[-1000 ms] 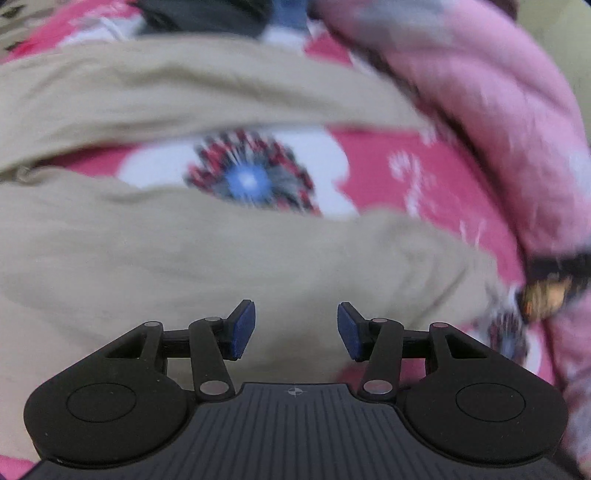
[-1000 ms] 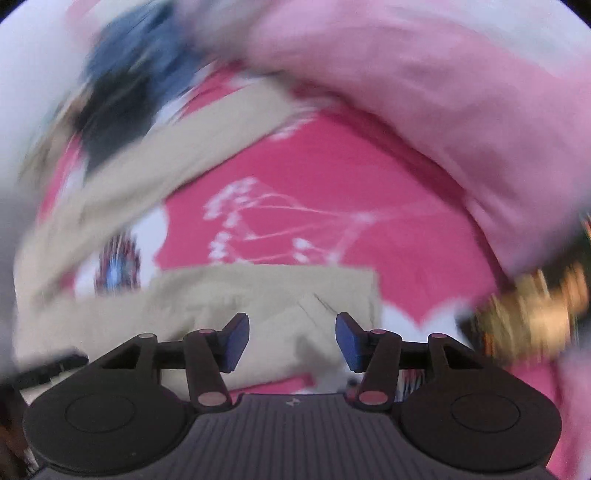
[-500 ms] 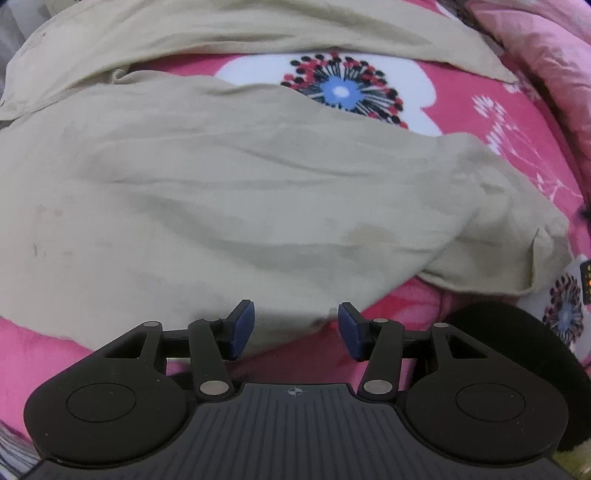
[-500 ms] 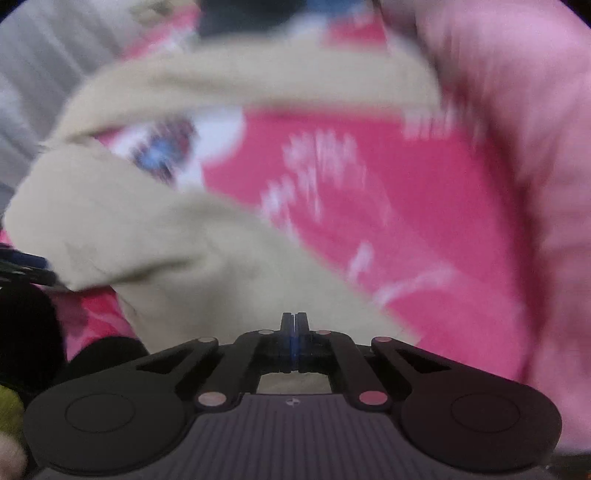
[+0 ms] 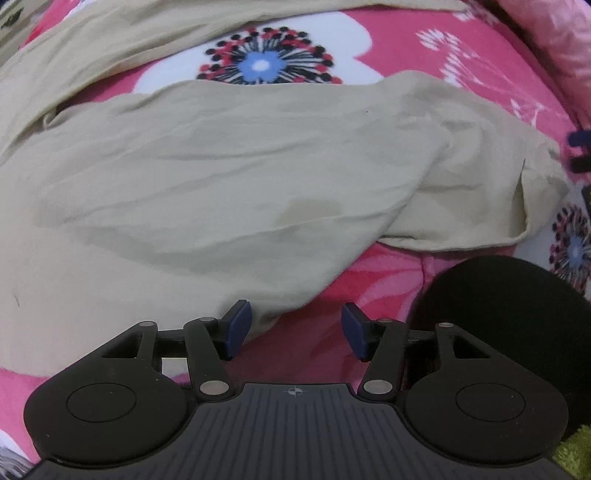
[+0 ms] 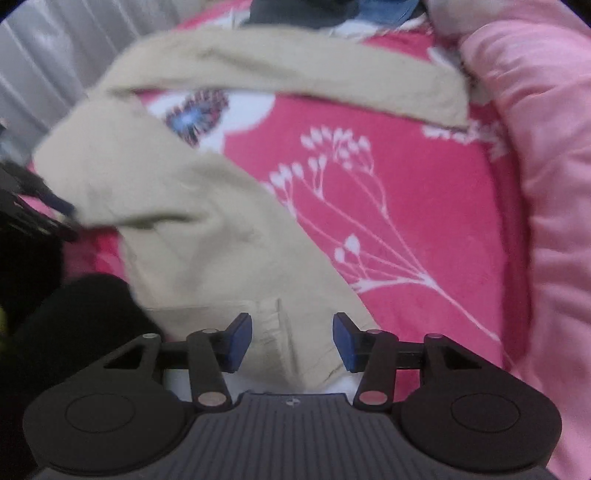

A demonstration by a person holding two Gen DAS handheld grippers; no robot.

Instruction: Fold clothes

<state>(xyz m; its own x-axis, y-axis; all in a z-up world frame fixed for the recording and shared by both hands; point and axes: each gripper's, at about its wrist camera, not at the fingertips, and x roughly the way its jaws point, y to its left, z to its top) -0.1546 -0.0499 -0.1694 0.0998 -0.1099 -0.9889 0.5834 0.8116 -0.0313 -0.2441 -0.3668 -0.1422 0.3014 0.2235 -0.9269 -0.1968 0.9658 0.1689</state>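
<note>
1. Left wrist view: the beige garment [image 5: 207,177] lies crumpled on the pink floral bedsheet [image 5: 399,48]; only here shows its folded hem at right.
2. Right wrist view alone shows a pink quilt [image 6: 535,155] and dark clothes [image 6: 295,14] beyond.
3. Left tongs [image 5: 295,330] – open, just widened, garment edge between.
4. Right tongs [image 6: 291,341] – just reopened, straddling cloth, not pressing.
</note>
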